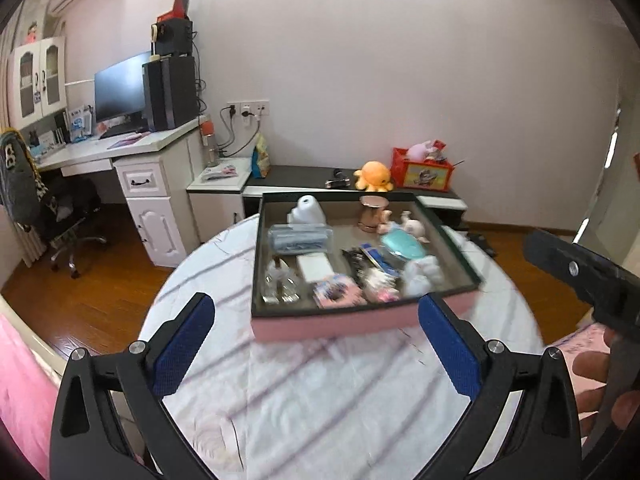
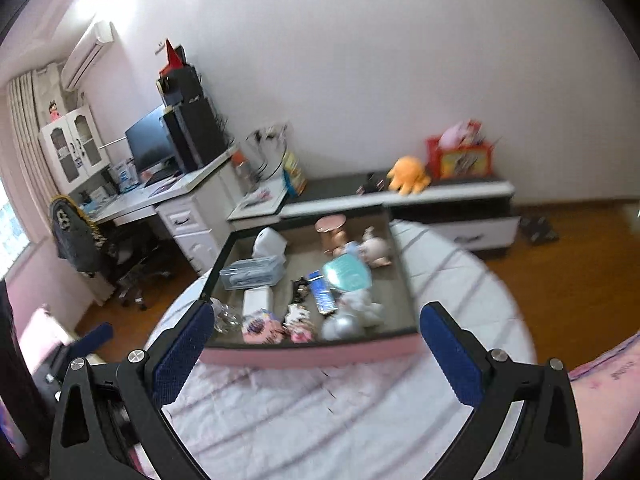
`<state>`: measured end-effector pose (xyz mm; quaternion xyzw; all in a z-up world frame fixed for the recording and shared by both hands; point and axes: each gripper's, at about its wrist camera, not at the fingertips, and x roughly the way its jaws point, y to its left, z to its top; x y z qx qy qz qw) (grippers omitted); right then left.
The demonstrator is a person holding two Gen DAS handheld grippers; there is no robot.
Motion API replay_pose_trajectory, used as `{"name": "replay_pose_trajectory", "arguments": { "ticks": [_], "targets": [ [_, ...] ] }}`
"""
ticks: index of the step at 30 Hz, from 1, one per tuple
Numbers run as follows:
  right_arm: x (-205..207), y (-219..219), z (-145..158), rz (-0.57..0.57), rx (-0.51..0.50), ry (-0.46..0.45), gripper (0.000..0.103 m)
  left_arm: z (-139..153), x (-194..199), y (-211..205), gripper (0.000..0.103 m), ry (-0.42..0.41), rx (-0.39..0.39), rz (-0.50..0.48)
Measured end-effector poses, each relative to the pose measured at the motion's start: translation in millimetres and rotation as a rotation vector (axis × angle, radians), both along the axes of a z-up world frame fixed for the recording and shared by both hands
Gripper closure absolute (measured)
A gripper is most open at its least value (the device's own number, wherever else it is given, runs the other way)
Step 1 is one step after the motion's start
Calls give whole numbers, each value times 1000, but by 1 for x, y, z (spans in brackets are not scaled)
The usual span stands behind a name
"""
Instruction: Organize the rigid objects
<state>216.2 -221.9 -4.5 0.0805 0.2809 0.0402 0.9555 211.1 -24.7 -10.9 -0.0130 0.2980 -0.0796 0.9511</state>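
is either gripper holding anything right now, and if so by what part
Nothing is held. The left gripper and right gripper both stand wide open and empty, short of the pink tray.

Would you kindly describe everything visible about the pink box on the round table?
The box is shallow and rectangular, with pink outer walls, a dark rim and a greyish floor; it looks like cardboard. It sits flat and open-topped on the cloth-covered table, packed with small items, among them a clear case and a teal pouch. Nothing grips it; no jaws touch it.
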Motion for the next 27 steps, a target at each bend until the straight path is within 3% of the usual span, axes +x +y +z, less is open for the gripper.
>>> {"name": "replay_pose_trajectory", "arguments": {
  "ticks": [4, 12, 18, 27],
  "targets": [
    [-68, -3, 21, -52, -70, -80, 0, 16, -49, 2, 0, -45, -16, -16],
    [-172, -9, 31, -76, -95, -122, 0, 40, -152, -4, 0, -142, -10, -9],
    [-218, -7, 28, -76, -84, -138, 0, 44, -205, -7, 0, -166, 22, 26],
    [-235, 14, 37, -34, -96, -180, 0, 50, -229, 11, 0, -185, 10, 77]
  ]
}}
